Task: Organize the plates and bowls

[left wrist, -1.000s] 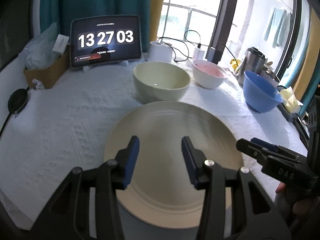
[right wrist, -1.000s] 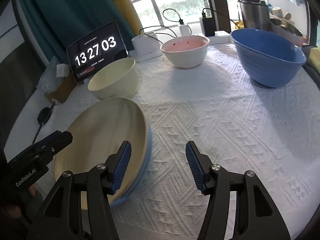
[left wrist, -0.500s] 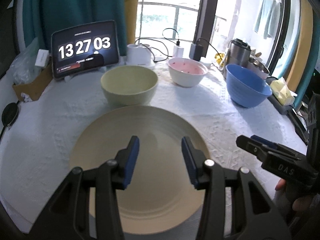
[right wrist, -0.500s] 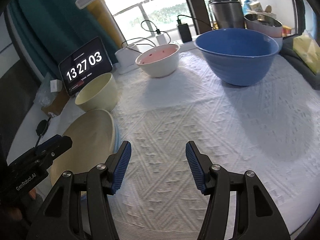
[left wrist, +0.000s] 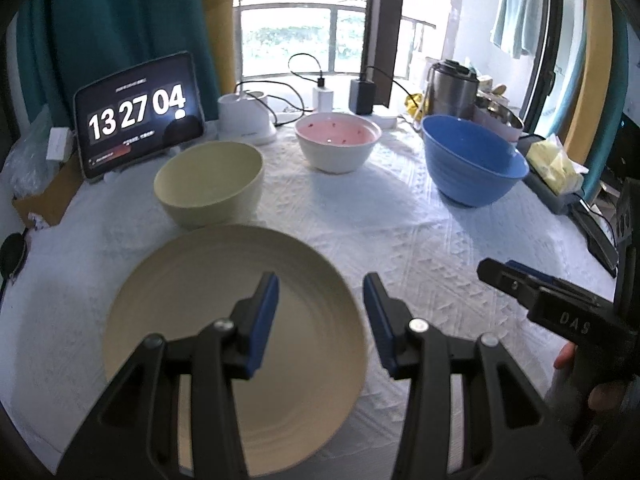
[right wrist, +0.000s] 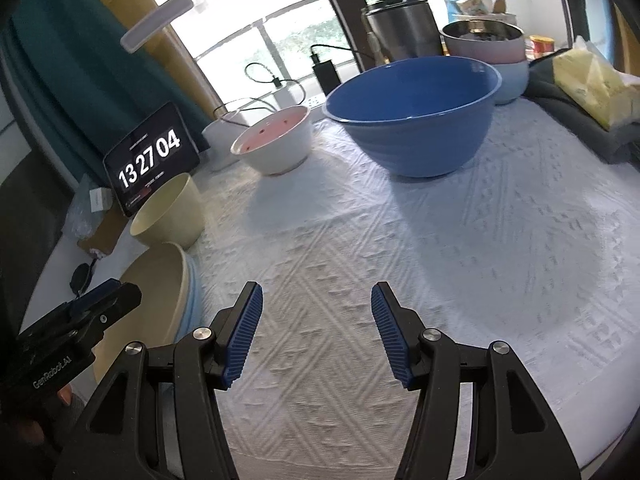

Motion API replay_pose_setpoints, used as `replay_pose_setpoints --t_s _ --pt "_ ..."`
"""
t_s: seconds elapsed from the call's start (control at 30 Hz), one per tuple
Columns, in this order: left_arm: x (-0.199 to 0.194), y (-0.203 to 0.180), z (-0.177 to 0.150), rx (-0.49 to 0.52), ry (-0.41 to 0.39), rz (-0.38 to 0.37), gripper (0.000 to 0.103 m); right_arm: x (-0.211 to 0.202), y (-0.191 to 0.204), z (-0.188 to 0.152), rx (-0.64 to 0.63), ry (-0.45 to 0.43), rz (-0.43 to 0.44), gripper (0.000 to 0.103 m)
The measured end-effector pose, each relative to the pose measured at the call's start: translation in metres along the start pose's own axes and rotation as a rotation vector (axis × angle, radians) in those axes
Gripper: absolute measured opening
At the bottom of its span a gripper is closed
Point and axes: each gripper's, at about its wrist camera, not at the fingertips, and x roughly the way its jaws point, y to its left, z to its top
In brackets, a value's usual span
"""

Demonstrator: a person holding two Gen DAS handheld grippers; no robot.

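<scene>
Left gripper (left wrist: 320, 304): jaws partly apart, empty, over the right part of the cream plate (left wrist: 224, 320) (with a pale blue plate (right wrist: 195, 300) under it). Beyond those jaws, the cream bowl (left wrist: 210, 188); farther off, the pink-lined bowl (left wrist: 338, 140); up right, the blue bowl (left wrist: 472, 160). Right gripper (right wrist: 316, 328): jaws wider, empty, above bare tabletop (right wrist: 440, 260). Blue bowl ahead, plates left.

My left gripper (left wrist: 320, 312) hovers with its jaws apart and empty over the cream plate (left wrist: 192, 320). Beyond it stand the cream bowl (left wrist: 210, 182), pink bowl (left wrist: 338, 142) and blue bowl (left wrist: 472, 158).
</scene>
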Motion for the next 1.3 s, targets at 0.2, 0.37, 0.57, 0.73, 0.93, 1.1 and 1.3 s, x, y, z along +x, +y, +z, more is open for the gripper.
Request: replay_pose_setpoints --t_s 0.2,0.37,0.57,0.73,0.93,1.1,1.3 --pt "0.006 -0.016 0.01 0.021 -0.002 0.005 0.045 -0.003 -0.025 0.009 0.027 -0.024 -0.012 0.06" --pt "0.011 -0.03 0.016 0.041 -0.003 0.001 0.045 -0.005 -0.043 0.016 0.045 -0.039 -0.013 0.06" --pt "0.02 -0.049 0.025 0.063 -0.006 -0.007 0.045 -0.003 -0.06 0.021 0.064 -0.042 -0.006 0.06" --pt "0.028 -0.062 0.03 0.076 -0.001 -0.015 0.045 -0.003 -0.073 0.028 0.07 -0.05 -0.024 0.06" --pt "0.041 -0.075 0.041 0.078 0.008 -0.031 0.045 -0.004 -0.09 0.039 0.078 -0.053 -0.04 0.06" --pt "0.049 -0.085 0.052 0.073 -0.006 -0.05 0.045 -0.005 -0.097 0.051 0.064 -0.062 -0.049 0.06" --pt "0.059 -0.102 0.063 0.096 -0.018 -0.071 0.045 -0.009 -0.105 0.065 0.059 -0.086 -0.051 0.06"
